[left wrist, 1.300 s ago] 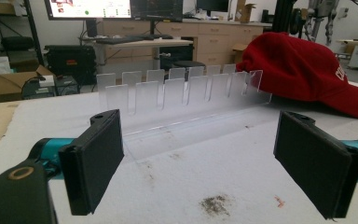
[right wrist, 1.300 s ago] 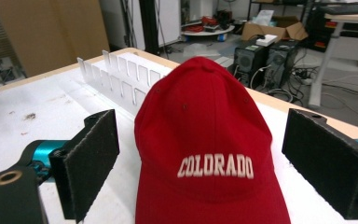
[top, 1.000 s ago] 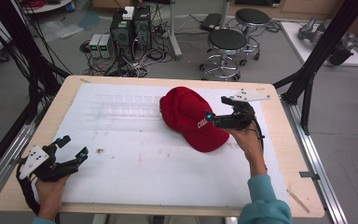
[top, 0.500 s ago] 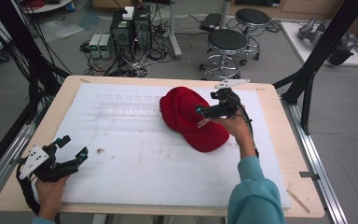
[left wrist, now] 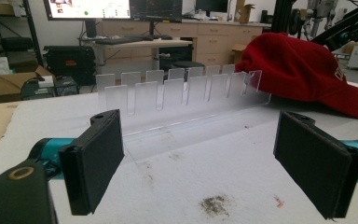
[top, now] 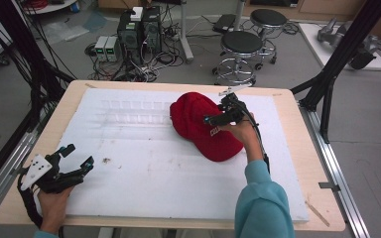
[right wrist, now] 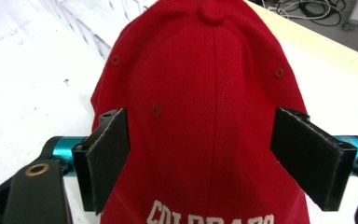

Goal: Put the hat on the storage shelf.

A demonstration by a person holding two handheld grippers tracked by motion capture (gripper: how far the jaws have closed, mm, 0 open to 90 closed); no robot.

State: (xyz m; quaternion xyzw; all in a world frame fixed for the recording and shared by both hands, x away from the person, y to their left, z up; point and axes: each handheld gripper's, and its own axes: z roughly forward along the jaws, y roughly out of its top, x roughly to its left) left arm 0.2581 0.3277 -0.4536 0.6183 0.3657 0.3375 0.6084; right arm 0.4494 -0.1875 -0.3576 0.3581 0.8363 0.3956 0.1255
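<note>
A red baseball cap (top: 194, 121) with white lettering lies on the white mat (top: 144, 188), right of centre, its brim toward the near right. My right gripper (top: 217, 118) hovers over the cap's front, open. In the right gripper view its jaws (right wrist: 207, 140) stand wide on either side of the crown (right wrist: 214, 70), and I cannot tell whether they touch it. At the near-left corner my left gripper (top: 78, 156) is open and holds nothing. Its view (left wrist: 200, 158) looks across the mat to the cap (left wrist: 303, 70).
A clear plastic slotted rack (top: 131, 113) lies on the mat left of the cap, also in the left gripper view (left wrist: 182, 93). Dirt specks (left wrist: 214, 204) mark the mat. The wooden table edge (top: 25, 206) borders it. Stools (top: 243, 47) and computer boxes (top: 139, 29) stand beyond.
My right gripper has moved left and farther over the cap, from its brim side onto the crown. The left gripper and the cap have stayed in place.
</note>
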